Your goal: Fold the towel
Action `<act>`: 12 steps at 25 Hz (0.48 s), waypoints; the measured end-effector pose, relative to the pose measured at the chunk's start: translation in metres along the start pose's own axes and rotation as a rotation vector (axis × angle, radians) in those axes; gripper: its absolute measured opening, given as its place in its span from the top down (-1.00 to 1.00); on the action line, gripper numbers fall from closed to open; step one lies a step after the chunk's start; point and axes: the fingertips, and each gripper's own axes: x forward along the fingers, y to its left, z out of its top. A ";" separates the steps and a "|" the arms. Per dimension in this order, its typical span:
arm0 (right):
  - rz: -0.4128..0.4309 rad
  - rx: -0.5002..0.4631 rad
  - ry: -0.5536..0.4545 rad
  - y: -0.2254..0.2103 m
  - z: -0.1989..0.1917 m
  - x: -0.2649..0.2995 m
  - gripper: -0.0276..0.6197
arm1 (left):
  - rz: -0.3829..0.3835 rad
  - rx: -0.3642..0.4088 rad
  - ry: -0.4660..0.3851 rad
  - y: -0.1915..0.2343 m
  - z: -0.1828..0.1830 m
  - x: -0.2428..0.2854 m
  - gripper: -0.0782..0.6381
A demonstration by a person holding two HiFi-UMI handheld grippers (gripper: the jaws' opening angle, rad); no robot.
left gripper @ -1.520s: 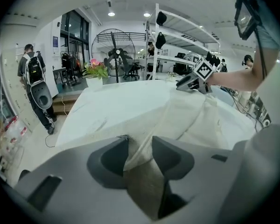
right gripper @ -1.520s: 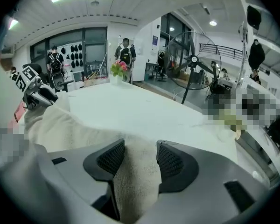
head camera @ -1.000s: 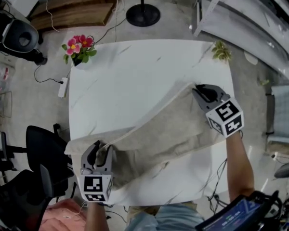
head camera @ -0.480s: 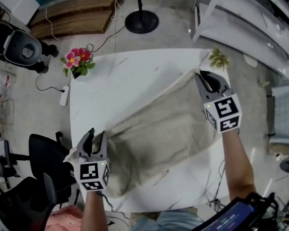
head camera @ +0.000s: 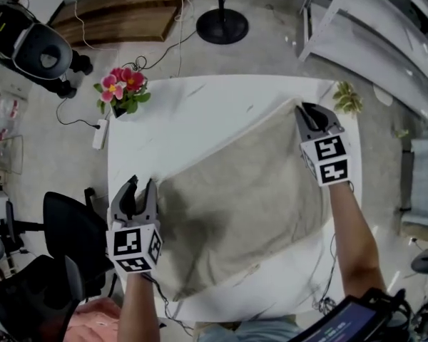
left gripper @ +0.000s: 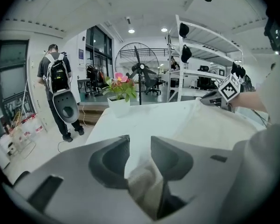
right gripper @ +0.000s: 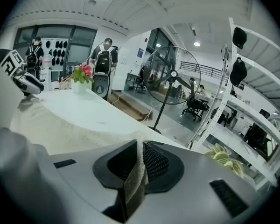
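Observation:
A beige towel [head camera: 250,198] lies spread across the white table [head camera: 192,112], from the near left to the far right corner. My right gripper [head camera: 315,109] is at the far right corner, shut on the towel's edge; in the right gripper view the cloth [right gripper: 135,176] hangs pinched in that gripper [right gripper: 140,146]. My left gripper [head camera: 135,184] is at the towel's near left corner. Its jaws have just been closing but stand apart, and a loose fold of towel [left gripper: 144,183] lies low between them, in that gripper [left gripper: 139,141], against the right jaw.
A pot of pink flowers [head camera: 121,91] stands on the table's far left corner and a small green plant [head camera: 348,97] at the far right. A black chair [head camera: 64,226] is at the left, a round stand base [head camera: 225,26] beyond the table, and white shelving [head camera: 385,34] at the right.
The towel, a narrow lifted band a second ago, now lies wider and flatter. The right gripper has carried its corner towards the far edge. The left gripper has shifted left.

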 end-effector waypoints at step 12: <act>0.133 0.023 -0.041 0.030 0.034 -0.025 0.28 | -0.034 -0.065 -0.044 0.005 0.005 -0.050 0.40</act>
